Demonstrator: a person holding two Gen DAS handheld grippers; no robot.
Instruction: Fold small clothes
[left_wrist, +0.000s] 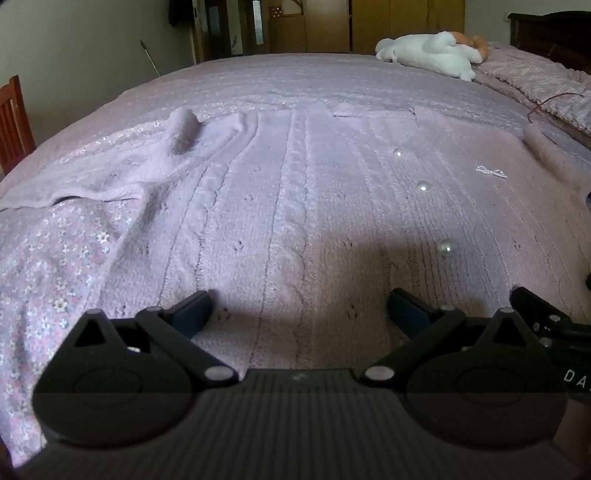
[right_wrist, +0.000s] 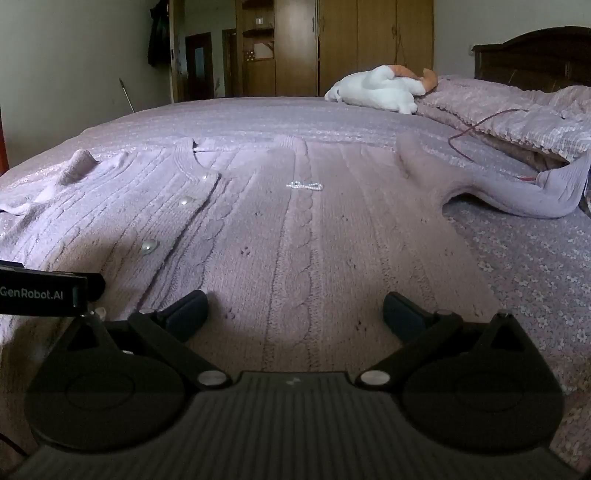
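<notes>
Knitwear fills the middle of both views: a pale lilac cardigan (left_wrist: 295, 192) lies spread flat, front up, on a bed (left_wrist: 258, 81) covered with a mauve textured spread. A cable pattern runs up each front panel, and a row of round pearl-like buttons (left_wrist: 446, 247) follows the closed front edge. A small sparkly bow (right_wrist: 304, 185) sits on the chest of one panel. One sleeve (right_wrist: 517, 195) trails off to the right in the right wrist view, curving toward the pillows, while the other sleeve (left_wrist: 183, 129) is bunched up into a small hump on the far left side.

Left gripper (left_wrist: 299, 314) sits low over the hem of the cardigan, its fingers spread wide with only knit fabric between them, holding nothing. Right gripper (right_wrist: 293, 314) is just beside it, also low at the hem, fingers wide apart and empty.

Under the cardigan's left edge a floral print cloth (left_wrist: 55, 266) shows. Near the head of the bed lies a white stuffed toy (right_wrist: 376, 90) against frilled pink pillows (right_wrist: 517, 118). A dark wooden headboard (right_wrist: 535, 55), wooden wardrobes (right_wrist: 369, 44) and a reddish wooden chair (left_wrist: 13, 118) stand around the bed.
</notes>
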